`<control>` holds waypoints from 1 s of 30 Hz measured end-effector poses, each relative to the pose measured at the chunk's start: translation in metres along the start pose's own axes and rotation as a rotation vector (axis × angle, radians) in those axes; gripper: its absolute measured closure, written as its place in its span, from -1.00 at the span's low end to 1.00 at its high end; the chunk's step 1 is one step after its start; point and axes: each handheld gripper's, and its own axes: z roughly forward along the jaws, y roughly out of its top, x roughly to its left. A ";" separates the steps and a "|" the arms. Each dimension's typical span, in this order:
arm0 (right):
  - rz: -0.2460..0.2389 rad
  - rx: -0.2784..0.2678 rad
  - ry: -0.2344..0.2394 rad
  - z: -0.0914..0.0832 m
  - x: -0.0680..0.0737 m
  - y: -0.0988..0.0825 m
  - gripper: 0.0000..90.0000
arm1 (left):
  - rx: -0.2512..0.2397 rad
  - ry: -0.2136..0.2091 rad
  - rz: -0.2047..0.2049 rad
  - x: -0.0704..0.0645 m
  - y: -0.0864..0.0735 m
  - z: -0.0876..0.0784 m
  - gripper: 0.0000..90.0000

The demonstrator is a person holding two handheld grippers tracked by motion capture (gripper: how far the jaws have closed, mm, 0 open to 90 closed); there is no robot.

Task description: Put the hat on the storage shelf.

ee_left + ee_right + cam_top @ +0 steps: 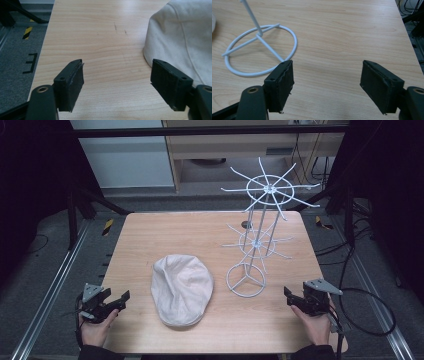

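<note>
A cream flat cap (181, 289) lies on the wooden table (150, 230), near its front middle. To the right of the cap stands a white wire rack (269, 187) with two spoked tiers and a ring base. My left gripper (116, 294) hovers at the table's front left corner, open, with nothing between its pads. In the left gripper view the cap (180, 37) lies just beyond the right pad of the left gripper (116, 75). My right gripper (295, 293) is open and empty at the front right. In the right gripper view the rack's ring base (259, 35) sits ahead and left of the right gripper (327, 75).
Bare wood stretches along the far left part of the table. A small dark round mark (246, 224) sits on the table behind the rack. Metal rails (55, 285) flank the table, with grey floor (15, 50) below its left edge. Cables (370, 310) trail at the right.
</note>
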 end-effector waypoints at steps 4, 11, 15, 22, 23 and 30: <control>0.001 -0.007 0.019 -0.003 0.005 0.000 -0.39 | -0.021 -0.015 0.000 -0.007 0.003 -0.007 -0.36; -0.005 0.009 0.039 -0.003 0.012 0.001 -0.37 | -0.037 -0.079 0.012 -0.023 0.009 -0.016 -0.29; -0.009 0.001 0.025 -0.004 0.013 0.002 -0.36 | -0.042 -0.108 0.029 -0.033 0.012 -0.018 -0.26; -0.016 0.001 0.013 -0.001 0.010 -0.001 -0.38 | -0.033 -0.158 0.054 -0.054 0.017 -0.018 -0.22; -0.022 0.001 0.008 0.000 0.009 -0.001 -0.39 | -0.032 -0.159 0.061 -0.057 0.017 -0.017 -0.21; -0.019 0.006 0.006 0.002 0.008 -0.003 -0.39 | -0.033 -0.166 0.086 -0.070 0.025 -0.017 -0.15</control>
